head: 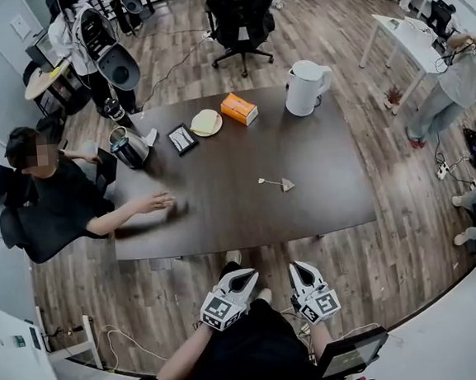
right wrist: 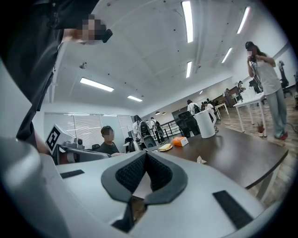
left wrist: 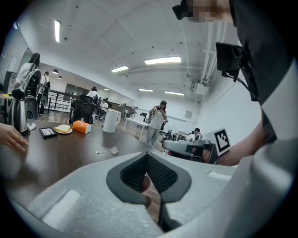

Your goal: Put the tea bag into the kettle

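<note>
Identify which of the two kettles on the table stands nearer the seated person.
The shiny steel kettle at the left end of the table, right beside the seated person. The white kettle stands far off, beyond the orange box.

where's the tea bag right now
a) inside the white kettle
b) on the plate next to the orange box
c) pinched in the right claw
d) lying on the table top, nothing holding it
d: the tea bag lies loose on the dark table, well apart from the white kettle, while the left claw and right claw are both shut and empty short of the table's near edge.
</note>
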### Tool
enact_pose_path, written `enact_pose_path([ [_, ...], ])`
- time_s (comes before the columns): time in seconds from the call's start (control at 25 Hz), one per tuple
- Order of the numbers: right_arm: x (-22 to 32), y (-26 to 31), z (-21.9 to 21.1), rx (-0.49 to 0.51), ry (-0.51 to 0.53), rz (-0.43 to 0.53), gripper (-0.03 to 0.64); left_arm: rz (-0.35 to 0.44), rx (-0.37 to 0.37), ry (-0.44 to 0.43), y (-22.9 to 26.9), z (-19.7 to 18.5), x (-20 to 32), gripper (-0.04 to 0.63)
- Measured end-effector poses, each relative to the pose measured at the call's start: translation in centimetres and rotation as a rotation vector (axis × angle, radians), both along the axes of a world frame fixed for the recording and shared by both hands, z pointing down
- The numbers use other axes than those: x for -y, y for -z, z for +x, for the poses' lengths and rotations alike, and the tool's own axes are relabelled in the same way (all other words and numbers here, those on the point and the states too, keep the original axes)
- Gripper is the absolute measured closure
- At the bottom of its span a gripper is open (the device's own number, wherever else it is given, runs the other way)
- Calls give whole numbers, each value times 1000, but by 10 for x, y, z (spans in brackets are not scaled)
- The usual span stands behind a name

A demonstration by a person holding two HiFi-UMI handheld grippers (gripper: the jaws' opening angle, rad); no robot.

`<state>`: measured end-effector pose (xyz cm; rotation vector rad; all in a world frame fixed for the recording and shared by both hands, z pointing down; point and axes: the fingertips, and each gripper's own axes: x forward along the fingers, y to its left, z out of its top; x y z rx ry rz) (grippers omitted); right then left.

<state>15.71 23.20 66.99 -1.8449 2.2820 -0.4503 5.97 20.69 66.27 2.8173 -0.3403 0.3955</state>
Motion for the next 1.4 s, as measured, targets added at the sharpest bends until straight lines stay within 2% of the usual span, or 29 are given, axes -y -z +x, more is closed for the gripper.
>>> enact_pose_path([
  [0.2, 24, 1, 6, -26, -5, -28, 612, 0, -21, 17, 4, 3, 29, 592],
  [0.4, 52, 5, 20, -46, -30, -40, 611, 46, -43, 50, 13, 9, 73, 592],
  [0.76, 126, 25, 11, -117, 18, -55, 612, 73, -78, 64, 18, 10, 152, 592],
  [0.96, 161, 29, 1, -146, 45, -78, 611, 114, -63, 69, 14, 5, 183, 592],
  [1.16, 193, 22, -12, -153, 59, -121, 612, 160, -30, 39, 9, -6, 205, 592],
  [1.4, 210, -7, -31, -208, 93, -222, 612, 124, -23, 52, 3, -20, 230, 592],
])
